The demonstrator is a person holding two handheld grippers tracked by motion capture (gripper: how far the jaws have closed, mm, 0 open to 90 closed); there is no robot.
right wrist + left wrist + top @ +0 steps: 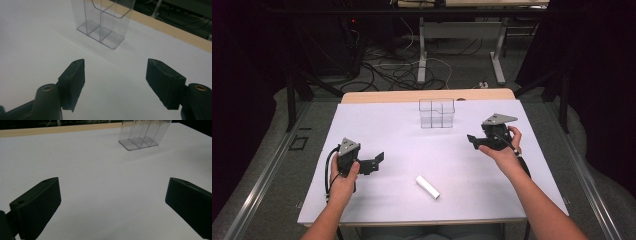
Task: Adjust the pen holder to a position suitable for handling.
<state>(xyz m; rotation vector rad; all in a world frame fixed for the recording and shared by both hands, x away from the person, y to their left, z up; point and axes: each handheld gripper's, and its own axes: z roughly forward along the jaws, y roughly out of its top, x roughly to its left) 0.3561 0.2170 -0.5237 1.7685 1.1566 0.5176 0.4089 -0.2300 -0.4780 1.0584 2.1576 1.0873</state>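
In the high view, the left gripper (373, 162) is hovering lower left and the right gripper (474, 140) right of centre, both open and empty; a smooth white cylinder (427, 186) is lying low on the matte white bench (402, 145), its end faces hard to make out. In the left gripper view, the clear plastic divided holder (142, 135) is standing upper right, its top cut off. In the right gripper view, the holder (103, 22) is again cropped at the top.

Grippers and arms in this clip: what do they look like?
Each claw, left and right, is a black hand-held body with two blocky black jaws and a grey three-cornered plate on top. A black cable loops from the left one; another trails from the right along the forearm. Brass-coloured fittings show at the right jaw bases. Both forearms are bare, no sleeves visible.
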